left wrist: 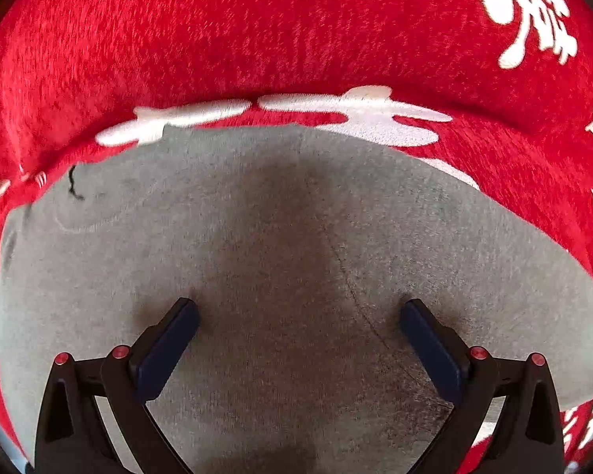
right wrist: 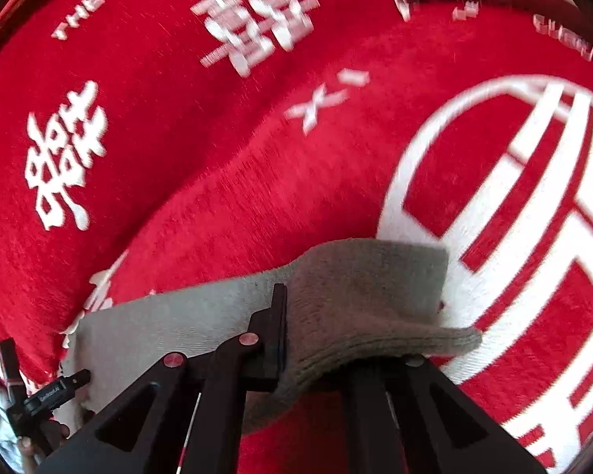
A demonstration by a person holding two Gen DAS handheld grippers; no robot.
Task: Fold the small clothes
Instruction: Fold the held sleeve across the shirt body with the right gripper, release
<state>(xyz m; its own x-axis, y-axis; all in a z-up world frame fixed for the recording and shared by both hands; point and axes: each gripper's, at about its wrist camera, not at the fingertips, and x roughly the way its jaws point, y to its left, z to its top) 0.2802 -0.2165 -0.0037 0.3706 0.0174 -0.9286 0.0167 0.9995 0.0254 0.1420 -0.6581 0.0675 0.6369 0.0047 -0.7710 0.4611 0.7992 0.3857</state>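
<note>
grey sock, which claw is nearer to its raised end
Right. The right claw is shut on the grey sock, pinching that raised end off the red blanket. The left claw is open over the flat part, pads apart.

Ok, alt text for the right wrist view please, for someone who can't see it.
The right tool is shut on a fold of a grey sock, lifting its end off a red cloth printed with white characters. The left tool shows at the lower left, by the sock's other end.
</note>
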